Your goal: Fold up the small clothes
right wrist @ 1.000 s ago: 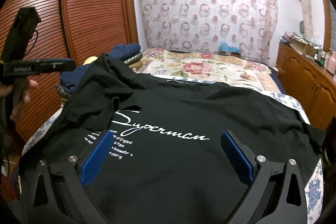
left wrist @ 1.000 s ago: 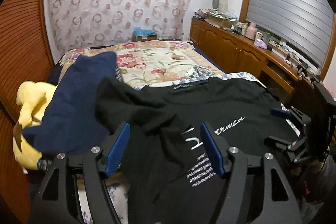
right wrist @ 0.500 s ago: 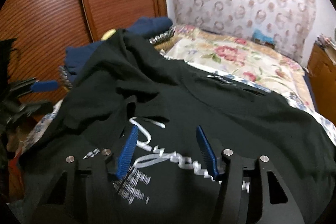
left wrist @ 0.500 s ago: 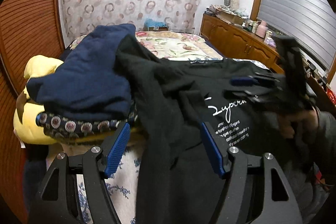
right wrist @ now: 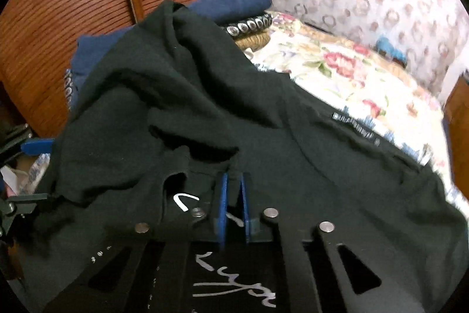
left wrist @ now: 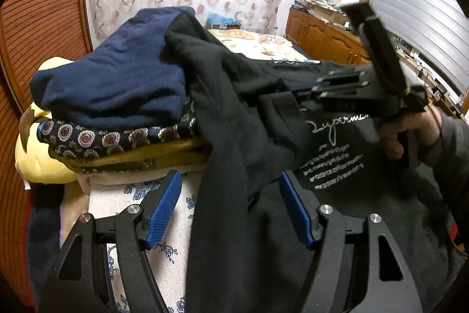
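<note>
On my far left a stack of folded clothes [left wrist: 117, 107] sits on the bed [right wrist: 351, 78], a navy piece on top. The black T-shirt [left wrist: 249, 137] lies spread across the bed, its left sleeve side draped up against that stack. My left gripper [left wrist: 230, 209] hovers with its jaws wide apart, the shirt's left edge lying between them but not pinched. Further right, my right gripper [right wrist: 233, 195] has its jaws closed on a small pinch of the fabric near the white print. I judge the shirt light, limp and prone to bunching. I would take the draped sleeve at its hem, so the fold stays straight.
</note>
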Action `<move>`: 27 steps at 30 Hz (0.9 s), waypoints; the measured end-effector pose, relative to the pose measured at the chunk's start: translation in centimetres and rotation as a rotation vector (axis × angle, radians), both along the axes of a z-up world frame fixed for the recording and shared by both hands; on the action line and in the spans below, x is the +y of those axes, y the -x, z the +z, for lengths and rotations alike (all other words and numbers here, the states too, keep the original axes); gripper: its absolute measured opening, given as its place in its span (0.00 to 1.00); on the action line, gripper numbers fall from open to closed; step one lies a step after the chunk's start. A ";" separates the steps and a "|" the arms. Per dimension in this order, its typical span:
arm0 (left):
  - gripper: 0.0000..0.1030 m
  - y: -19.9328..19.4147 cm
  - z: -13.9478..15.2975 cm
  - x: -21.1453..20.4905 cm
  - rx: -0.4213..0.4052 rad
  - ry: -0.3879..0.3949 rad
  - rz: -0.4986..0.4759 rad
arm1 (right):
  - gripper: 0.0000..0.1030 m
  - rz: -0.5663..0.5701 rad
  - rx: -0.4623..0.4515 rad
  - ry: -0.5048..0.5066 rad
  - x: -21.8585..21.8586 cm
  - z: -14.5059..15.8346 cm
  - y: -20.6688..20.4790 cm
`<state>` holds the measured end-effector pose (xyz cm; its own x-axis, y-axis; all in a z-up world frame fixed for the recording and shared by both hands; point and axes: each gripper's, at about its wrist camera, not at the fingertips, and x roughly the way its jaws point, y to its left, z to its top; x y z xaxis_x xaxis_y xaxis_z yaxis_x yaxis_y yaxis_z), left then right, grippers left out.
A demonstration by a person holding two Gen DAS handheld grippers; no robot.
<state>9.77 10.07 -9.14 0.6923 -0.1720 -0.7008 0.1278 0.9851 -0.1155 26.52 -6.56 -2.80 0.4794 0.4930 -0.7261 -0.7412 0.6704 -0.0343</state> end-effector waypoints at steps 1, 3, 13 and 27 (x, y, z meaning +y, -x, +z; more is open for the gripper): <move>0.68 0.0 -0.1 0.0 0.005 -0.001 0.002 | 0.07 0.004 -0.010 0.002 0.0 0.3 0.0; 0.68 -0.2 -0.5 -0.1 0.018 -0.007 0.003 | 0.06 -0.006 -0.040 -0.011 -0.5 1.2 0.1; 0.68 -1.0 -1.9 -0.5 0.072 -0.035 0.010 | 0.36 -0.163 -0.093 -0.034 -3.3 1.9 -1.6; 0.72 -1.3 -2.2 -1.2 0.089 -0.096 0.007 | 0.54 -0.193 -0.050 0.040 -10.0 -0.8 4.3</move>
<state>11.03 8.89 -11.39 0.6275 -0.0965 -0.7726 0.1141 0.9930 -0.0313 22.17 -16.53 -3.60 0.5978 0.3599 -0.7163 -0.5960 0.7971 -0.0969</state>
